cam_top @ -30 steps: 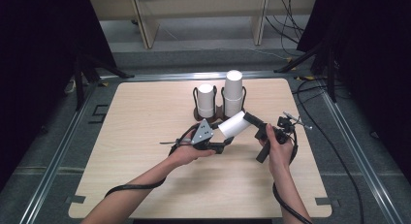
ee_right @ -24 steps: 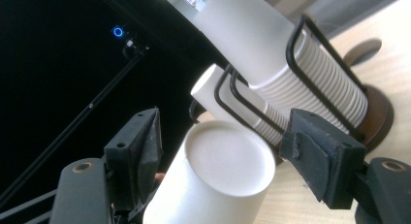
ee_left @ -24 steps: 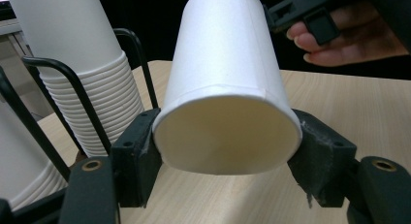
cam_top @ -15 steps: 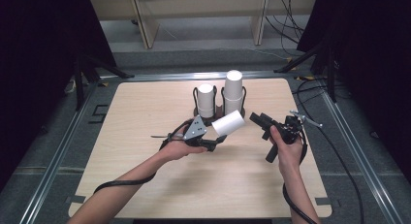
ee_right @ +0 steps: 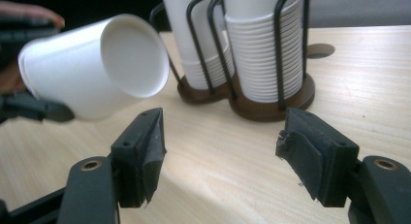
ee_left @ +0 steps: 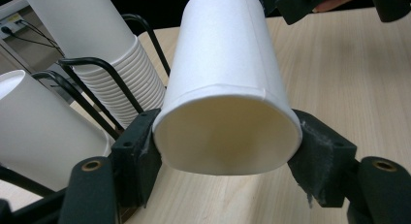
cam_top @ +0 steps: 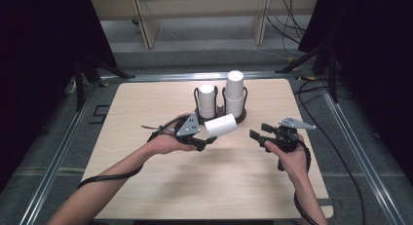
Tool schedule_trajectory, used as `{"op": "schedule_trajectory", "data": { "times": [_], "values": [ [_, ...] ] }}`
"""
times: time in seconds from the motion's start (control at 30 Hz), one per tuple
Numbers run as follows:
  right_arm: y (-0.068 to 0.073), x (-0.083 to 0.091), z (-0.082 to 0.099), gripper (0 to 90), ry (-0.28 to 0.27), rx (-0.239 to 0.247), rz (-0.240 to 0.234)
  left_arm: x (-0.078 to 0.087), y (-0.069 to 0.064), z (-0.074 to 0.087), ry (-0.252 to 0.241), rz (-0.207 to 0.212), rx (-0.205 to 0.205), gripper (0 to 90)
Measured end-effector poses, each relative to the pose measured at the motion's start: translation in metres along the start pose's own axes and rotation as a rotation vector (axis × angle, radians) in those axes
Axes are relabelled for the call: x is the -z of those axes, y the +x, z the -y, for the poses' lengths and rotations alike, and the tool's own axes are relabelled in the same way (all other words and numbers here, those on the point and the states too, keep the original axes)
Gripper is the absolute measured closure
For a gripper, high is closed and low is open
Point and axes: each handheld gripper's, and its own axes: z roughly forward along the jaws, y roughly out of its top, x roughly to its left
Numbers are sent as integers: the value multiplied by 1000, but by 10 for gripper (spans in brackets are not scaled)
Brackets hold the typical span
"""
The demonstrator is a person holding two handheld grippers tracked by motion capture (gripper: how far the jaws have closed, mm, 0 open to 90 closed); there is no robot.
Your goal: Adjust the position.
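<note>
Two cup stacks (cam_top: 221, 98) stand mid-table (cam_top: 146, 186) — a loose cup (cam_top: 220, 125) lies just before them.

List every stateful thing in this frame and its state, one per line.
Left hand-held gripper: shut on the paper cup.
Paper cup: held sideways above the table.
Right hand-held gripper: open, empty.
Left cup stack: upright in the wire holder.
Right cup stack: upright, taller.

Bright overhead light on the table (cam_top: 146, 181), dark surroundings, soft shadows; close gripper views slightly blurred.
</note>
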Motion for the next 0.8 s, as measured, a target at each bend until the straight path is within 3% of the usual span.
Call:
{"op": "schedule_trajectory", "data": {
  "times": [0.03, 0.13, 0.17, 0.2, 0.23, 0.27, 0.33, 0.37, 0.43, 0.47, 0.5, 0.53, 0.67, 0.8],
  "values": [
    [1, -2, 1, 325, 6, 5, -28, 2, 1, -1, 19, 7, -14, 324],
    [4, -3, 2, 323, 37, 21, -19, 5, 3, -2, 39, 12, -29, 324],
    [5, -4, 2, 319, 54, 64, -20, 6, 4, -3, 53, 16, -42, 325],
    [8, -5, 3, 316, 73, 47, -30, 9, 7, -4, 87, 20, -52, 326],
    [8, -5, 3, 316, 73, 47, -30, 9, 7, -4, 87, 20, -52, 327],
    [7, -6, 4, 313, 74, 78, -27, 10, 8, -5, 108, 27, -59, 327],
    [8, -6, 4, 311, 96, 91, -18, 11, 8, -6, 116, 33, -68, 327],
    [9, -7, 5, 311, 93, 93, -32, 13, 9, -8, 156, 52, -98, 327],
    [10, -7, 5, 310, 115, 96, -30, 13, 8, -9, 157, 57, -93, 327],
    [14, -7, 6, 308, 131, 90, -32, 14, 9, -11, 179, 72, -123, 327],
    [14, -7, 6, 308, 131, 90, -32, 14, 9, -11, 179, 72, -123, 328],
    [15, -8, 5, 308, 148, 134, -50, 16, 10, -12, 195, 78, -135, 329],
    [18, -10, 3, 304, 176, 186, -65, 17, 13, -16, 211, 96, -153, 333],
    [21, -11, 2, 303, 185, 195, -89, 20, 16, -20, 214, 94, -174, 339]
  ]
}}
